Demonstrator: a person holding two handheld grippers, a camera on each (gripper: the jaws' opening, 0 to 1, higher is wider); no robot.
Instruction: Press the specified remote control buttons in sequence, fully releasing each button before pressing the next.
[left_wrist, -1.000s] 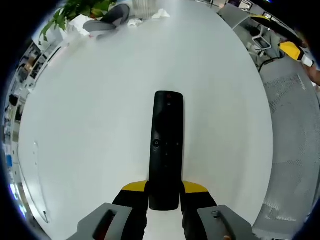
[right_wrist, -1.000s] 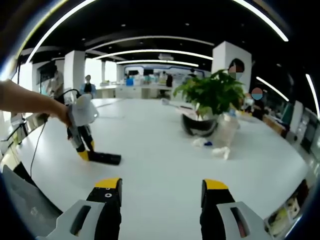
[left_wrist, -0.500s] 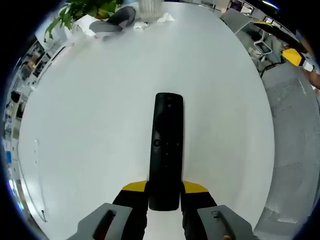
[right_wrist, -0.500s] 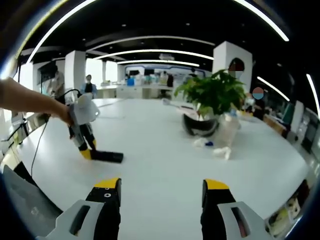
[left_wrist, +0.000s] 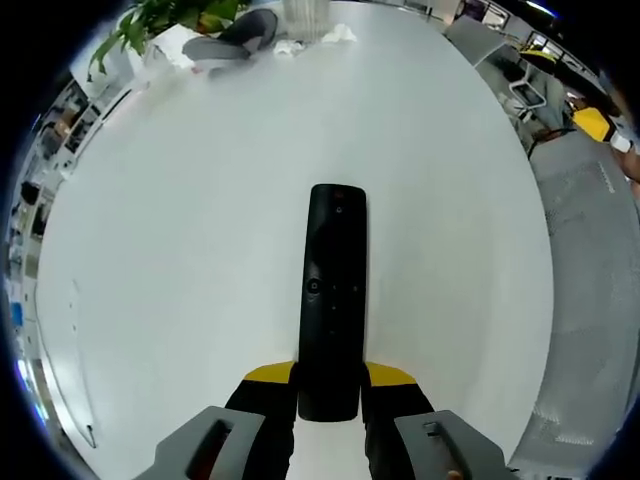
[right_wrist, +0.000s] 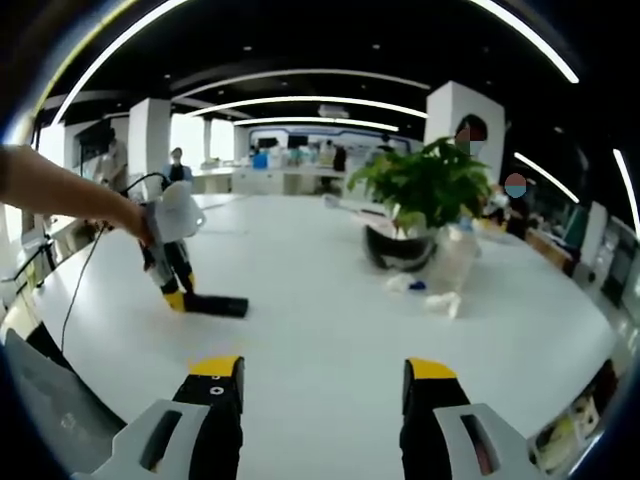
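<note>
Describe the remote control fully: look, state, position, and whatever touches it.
The remote control is a long, slim black bar, plastic by its look, with a red button near its far end and a ring button with small keys midway. It lies face up along the white table. The left claw is shut on its near end; the right claw stays apart, open.

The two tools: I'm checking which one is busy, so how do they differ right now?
The left tool is shut on the black remote; the right tool is open, with nothing between its jaws. The left sits low at the white table; the right hangs above it, apart from the remote. Both have yellow-tipped black jaws.
</note>
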